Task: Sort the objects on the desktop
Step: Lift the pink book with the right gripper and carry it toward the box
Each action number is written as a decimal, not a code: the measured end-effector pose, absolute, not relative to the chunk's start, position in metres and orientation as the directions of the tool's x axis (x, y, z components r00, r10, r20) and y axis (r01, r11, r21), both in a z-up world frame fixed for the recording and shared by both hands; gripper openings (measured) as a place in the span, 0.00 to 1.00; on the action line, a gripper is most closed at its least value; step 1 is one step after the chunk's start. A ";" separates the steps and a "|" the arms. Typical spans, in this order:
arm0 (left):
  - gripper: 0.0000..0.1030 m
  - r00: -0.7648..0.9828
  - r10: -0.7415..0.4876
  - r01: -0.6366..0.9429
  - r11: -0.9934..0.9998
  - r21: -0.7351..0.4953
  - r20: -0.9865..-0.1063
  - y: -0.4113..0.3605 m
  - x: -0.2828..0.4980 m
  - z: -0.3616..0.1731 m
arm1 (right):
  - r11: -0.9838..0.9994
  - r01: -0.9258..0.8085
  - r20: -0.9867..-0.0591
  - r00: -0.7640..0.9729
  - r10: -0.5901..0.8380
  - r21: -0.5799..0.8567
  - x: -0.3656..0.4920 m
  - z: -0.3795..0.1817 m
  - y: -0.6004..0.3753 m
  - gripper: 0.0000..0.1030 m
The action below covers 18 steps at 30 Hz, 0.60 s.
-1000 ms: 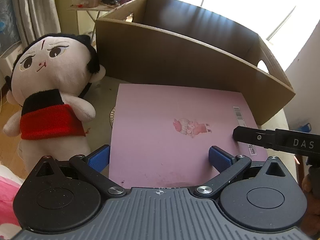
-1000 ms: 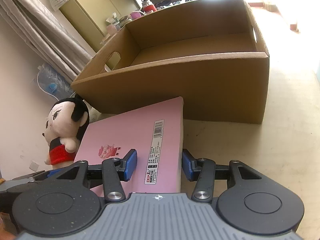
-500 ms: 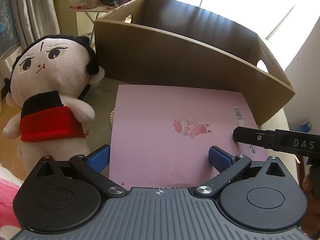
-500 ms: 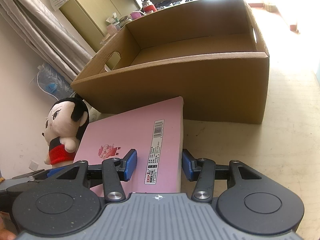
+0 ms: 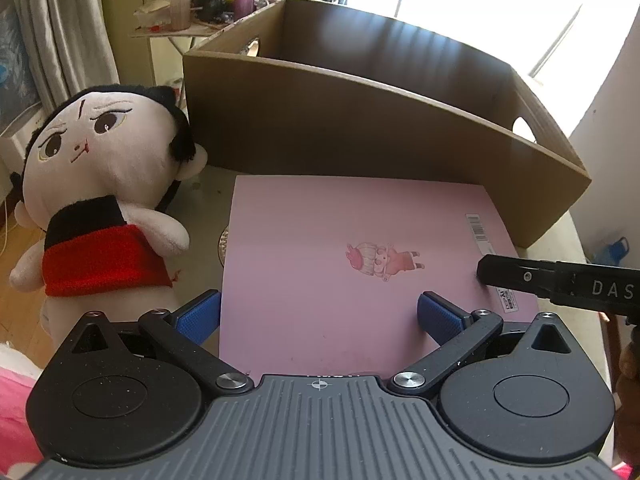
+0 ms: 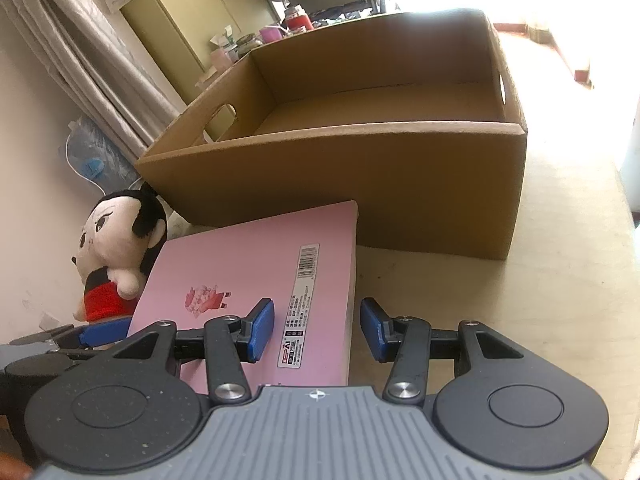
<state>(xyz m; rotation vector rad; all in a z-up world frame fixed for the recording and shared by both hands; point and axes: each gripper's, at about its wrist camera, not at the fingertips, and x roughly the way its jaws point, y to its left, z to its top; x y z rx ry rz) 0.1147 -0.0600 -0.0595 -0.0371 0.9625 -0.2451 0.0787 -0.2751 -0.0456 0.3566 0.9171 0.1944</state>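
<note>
Your right gripper point(image 6: 316, 330) straddles the right long edge of the flat pink notebook point(image 6: 256, 280), fingers spread, not yet pinching. Your left gripper point(image 5: 318, 316) gapes across its near short edge, also released. The notebook lies on the table, just before the open brown cardboard box point(image 6: 400, 184); its long axis runs toward the box.

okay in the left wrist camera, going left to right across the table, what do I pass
plush doll → pink book, with the cardboard box behind it → black finger of the right gripper reaching in from the right edge.
</note>
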 end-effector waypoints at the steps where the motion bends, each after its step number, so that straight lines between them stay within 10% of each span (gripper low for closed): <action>1: 1.00 0.546 -0.223 0.190 0.972 -0.140 -0.808 -0.060 0.115 -0.060 | 0.926 -0.015 -0.740 0.597 0.311 0.377 0.078 -0.045 -0.275 0.49; 18: 1.00 0.542 -0.220 0.181 0.973 -0.143 -0.811 -0.059 0.118 -0.062 | 0.941 -0.040 -0.745 0.600 0.291 0.336 0.077 -0.041 -0.265 0.49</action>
